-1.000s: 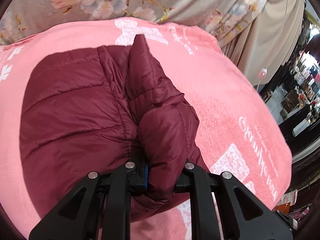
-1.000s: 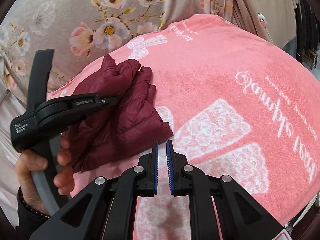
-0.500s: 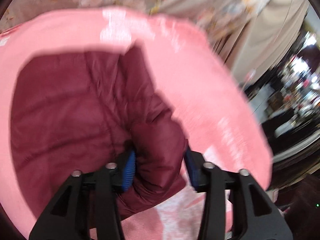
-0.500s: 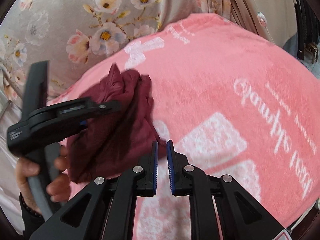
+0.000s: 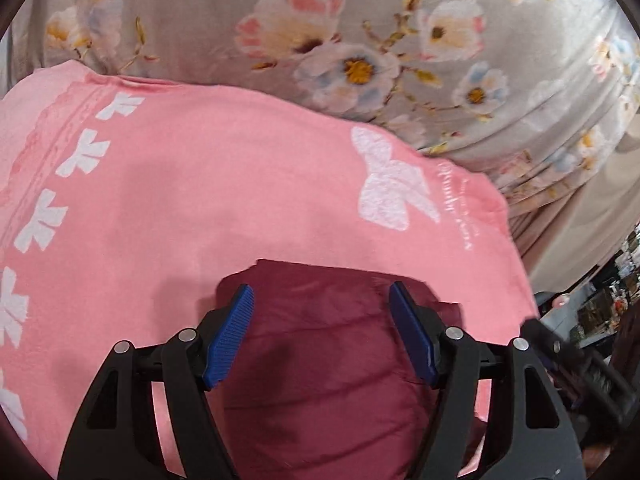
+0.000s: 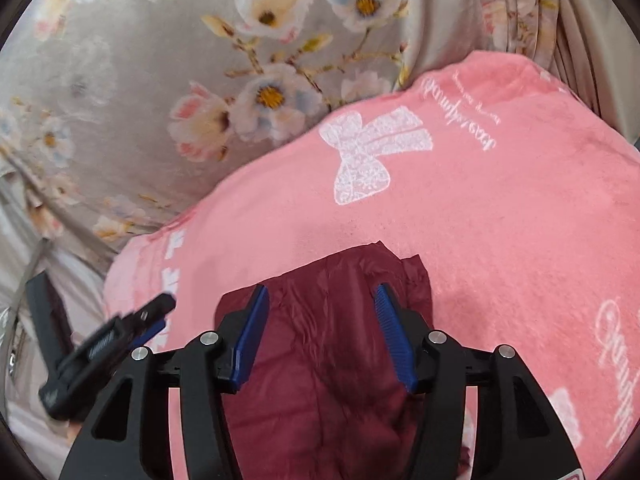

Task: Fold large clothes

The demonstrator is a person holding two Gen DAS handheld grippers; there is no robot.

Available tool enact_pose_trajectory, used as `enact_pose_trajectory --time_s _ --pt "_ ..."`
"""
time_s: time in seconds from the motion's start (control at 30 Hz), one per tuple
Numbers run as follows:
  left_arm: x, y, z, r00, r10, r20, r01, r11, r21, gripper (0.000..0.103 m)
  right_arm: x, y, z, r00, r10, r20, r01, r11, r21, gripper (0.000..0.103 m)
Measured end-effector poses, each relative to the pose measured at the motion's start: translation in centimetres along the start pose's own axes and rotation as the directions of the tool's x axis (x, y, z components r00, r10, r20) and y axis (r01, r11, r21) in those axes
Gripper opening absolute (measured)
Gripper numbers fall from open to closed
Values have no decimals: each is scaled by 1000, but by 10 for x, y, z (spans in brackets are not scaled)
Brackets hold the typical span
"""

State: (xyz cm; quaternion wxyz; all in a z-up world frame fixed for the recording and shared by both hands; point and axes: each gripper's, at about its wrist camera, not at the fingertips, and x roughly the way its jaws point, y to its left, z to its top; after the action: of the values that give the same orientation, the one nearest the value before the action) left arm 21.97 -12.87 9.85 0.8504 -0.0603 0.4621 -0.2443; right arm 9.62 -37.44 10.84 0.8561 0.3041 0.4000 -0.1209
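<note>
A dark red quilted jacket [image 5: 320,344] lies folded into a compact bundle on a pink blanket [image 5: 200,184]. My left gripper [image 5: 320,312] is open, its blue pads [image 5: 230,332] spread over the jacket and holding nothing. In the right wrist view the same jacket [image 6: 328,360] lies under my right gripper [image 6: 320,308], which is also open and empty, pads [image 6: 394,332] apart above the fabric. The left gripper [image 6: 152,316] shows at the left edge of the right wrist view.
The pink blanket [image 6: 500,220] has white bow prints and lettering. A grey floral curtain [image 5: 360,40] hangs behind it. Beige curtains and a dim cluttered room [image 5: 600,300] lie at the right. The blanket drops off at the left edge [image 6: 120,280].
My left gripper let go of the jacket sleeve and opened wide. My right gripper opened from shut and moved left over the jacket. Both cameras tilted up toward the curtain.
</note>
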Motion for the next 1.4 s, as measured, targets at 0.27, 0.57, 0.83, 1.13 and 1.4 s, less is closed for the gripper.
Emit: enact_pose_trajectory --time_s 0.27,0.57,0.83,1.13,1.4 --pt "44 8 -5 996 54 -65 -52 998 39 67 92 -23 -14 973 -175 -148 179 984 15 56" --pt "82 -1 -9 992 78 -100 -70 994 79 67 110 -44 -28 989 -110 -98 110 994 -13 11" --pt "99 -22 -3 992 90 -85 -81 991 106 67 70 -60 -29 992 -94 84 94 996 -4 5" --pt "137 -36 -18 987 142 -76 -131 982 134 71 103 -100 -43 996 -91 -10 92 994 62 6" --pt "157 -44 -34 982 186 -25 -177 964 198 81 123 -115 -53 998 -54 -22 55 995 83 9"
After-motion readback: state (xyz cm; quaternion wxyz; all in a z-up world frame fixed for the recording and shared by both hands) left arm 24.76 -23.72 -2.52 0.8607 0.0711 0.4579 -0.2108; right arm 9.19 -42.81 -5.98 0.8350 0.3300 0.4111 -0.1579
